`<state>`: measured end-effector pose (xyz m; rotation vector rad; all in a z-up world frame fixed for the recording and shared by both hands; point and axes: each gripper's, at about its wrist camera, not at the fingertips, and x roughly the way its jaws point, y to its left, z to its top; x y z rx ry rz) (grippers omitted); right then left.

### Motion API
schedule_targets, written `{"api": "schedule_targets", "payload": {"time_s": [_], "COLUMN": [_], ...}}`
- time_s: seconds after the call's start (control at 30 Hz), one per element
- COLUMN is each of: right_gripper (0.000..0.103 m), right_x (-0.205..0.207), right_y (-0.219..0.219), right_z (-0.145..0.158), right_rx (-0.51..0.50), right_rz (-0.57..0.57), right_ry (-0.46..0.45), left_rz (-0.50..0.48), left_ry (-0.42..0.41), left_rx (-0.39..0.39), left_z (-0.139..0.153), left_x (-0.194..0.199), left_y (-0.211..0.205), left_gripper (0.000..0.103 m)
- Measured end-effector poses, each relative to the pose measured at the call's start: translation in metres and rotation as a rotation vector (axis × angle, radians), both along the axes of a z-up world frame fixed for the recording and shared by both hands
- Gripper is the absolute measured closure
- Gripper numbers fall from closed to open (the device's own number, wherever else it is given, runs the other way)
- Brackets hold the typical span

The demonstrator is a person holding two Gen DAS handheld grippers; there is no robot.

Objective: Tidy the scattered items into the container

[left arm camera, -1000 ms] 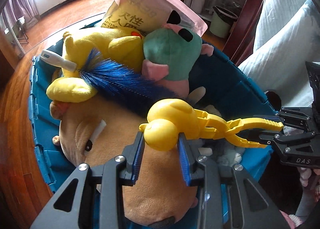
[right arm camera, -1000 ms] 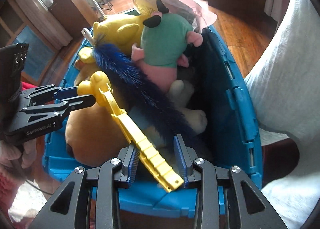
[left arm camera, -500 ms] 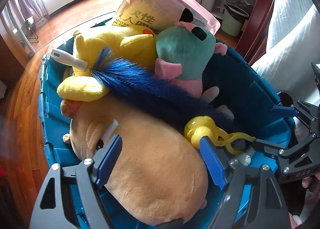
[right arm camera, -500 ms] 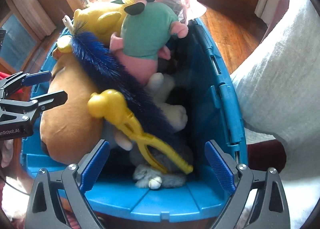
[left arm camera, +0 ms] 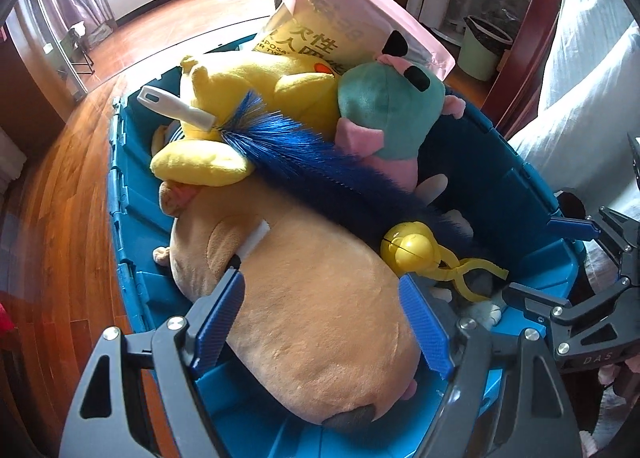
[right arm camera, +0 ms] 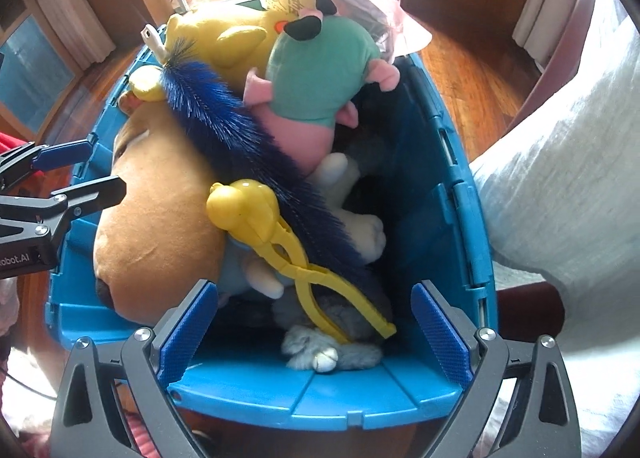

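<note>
I count one blue bin (right arm camera: 460, 194), filling the middle of both views, and it is packed. Inside lie four plush toys I can tell apart: one big tan plush (left arm camera: 320, 298), one yellow plush (left arm camera: 256, 94), one green-and-pink plush (left arm camera: 388, 114) and one grey plush (right arm camera: 332, 350) low in the bin, with white paws beside it that I cannot assign to any toy. There is one blue brush (left arm camera: 320, 162) with a white handle, lying slantwise across the plushes from upper left to lower right. One pink-topped bag (left arm camera: 344, 22) stands at the top of the bin; its yellow face carries large Chinese characters and a partly hidden line of Latin letters, "POSA" and "TW".

One yellow clip toy (right arm camera: 256, 214) lies in the bin, centre in the right view: a round double-lobed head resting against the tan plush and the brush, with two long ridged handles running down to the lower right over the grey plush.

My left tongs (left arm camera: 320, 322) stand wide apart at the bottom of the left view, above the tan plush, clamped on nothing. My right tongs (right arm camera: 316, 334) stand wide apart too, at the bottom of the right view over the near rim, with the clip toy's handles lying free between them. The left tongs' body reads "obot.AI" at the left edge of the right view; the right tongs' body reads "DAS" at the lower right of the left view.
</note>
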<state>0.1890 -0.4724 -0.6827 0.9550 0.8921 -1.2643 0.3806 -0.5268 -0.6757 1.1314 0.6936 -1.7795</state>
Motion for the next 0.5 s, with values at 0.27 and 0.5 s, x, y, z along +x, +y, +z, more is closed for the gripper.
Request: {"api": "schedule_targets", "payload": {"time_s": [0.27, 0.5], "right_gripper": [0.003, 0.003], "right_x": [0.0052, 0.0069], "right_y": [-0.0017, -0.0033], "right_z": [-0.0011, -0.0012], "right_rx": [0.016, 0.008], "right_rz": [0.019, 0.018], "right_ry": [-0.002, -0.004], "left_rz": [-0.005, -0.006], "left_ry": [-0.012, -0.017], "left_rx": [-0.004, -0.024], "left_z": [0.0012, 0.0038], "left_x": [0.0033, 0.0027], "left_y": [0.0029, 0.0028], "left_gripper": [0.023, 0.023]}}
